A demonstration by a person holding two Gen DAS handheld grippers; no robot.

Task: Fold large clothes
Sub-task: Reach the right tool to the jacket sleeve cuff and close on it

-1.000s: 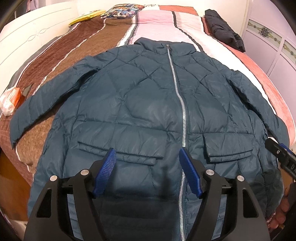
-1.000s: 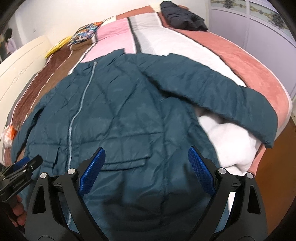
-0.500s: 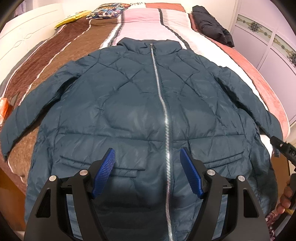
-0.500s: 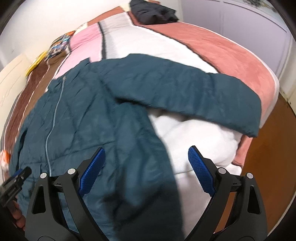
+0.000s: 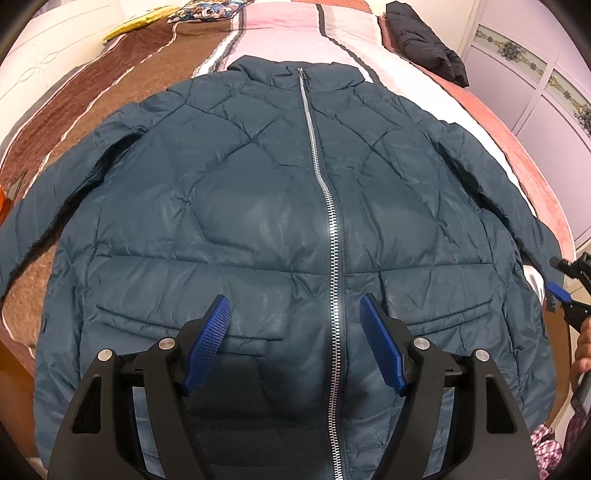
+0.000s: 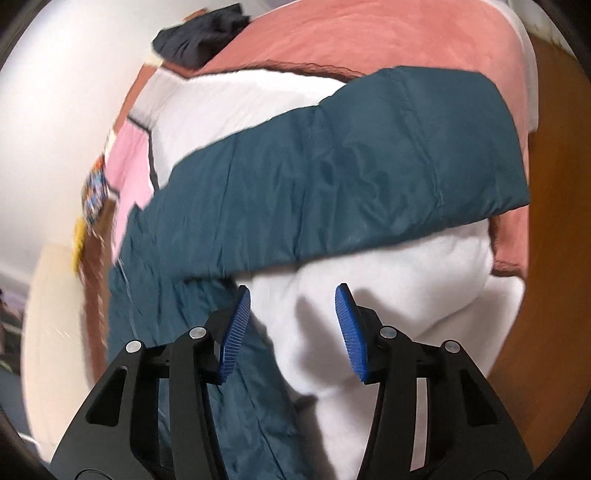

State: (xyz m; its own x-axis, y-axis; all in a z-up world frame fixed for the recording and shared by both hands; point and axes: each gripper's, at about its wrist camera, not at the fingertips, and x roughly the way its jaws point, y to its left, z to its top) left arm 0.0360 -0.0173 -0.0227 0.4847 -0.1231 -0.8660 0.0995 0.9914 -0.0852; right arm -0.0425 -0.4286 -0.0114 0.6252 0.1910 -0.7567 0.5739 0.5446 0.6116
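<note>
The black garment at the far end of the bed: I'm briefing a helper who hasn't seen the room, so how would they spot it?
Start from the striped bedspread under the big zipped teal quilted jacket. Look beyond the jacket's collar to the far right, by the pale purple wardrobe doors. The crumpled black puffy garment lies there on the salmon stripe, bundled rather than spread flat.

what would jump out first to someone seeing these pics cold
The teal jacket spread front-up on the striped bed fills the left wrist view, its silver zipper shut and running down the middle. The open left gripper hovers over its hem. In the blurred right wrist view, the open right gripper points at the jacket's sleeve over white bedding.
</note>
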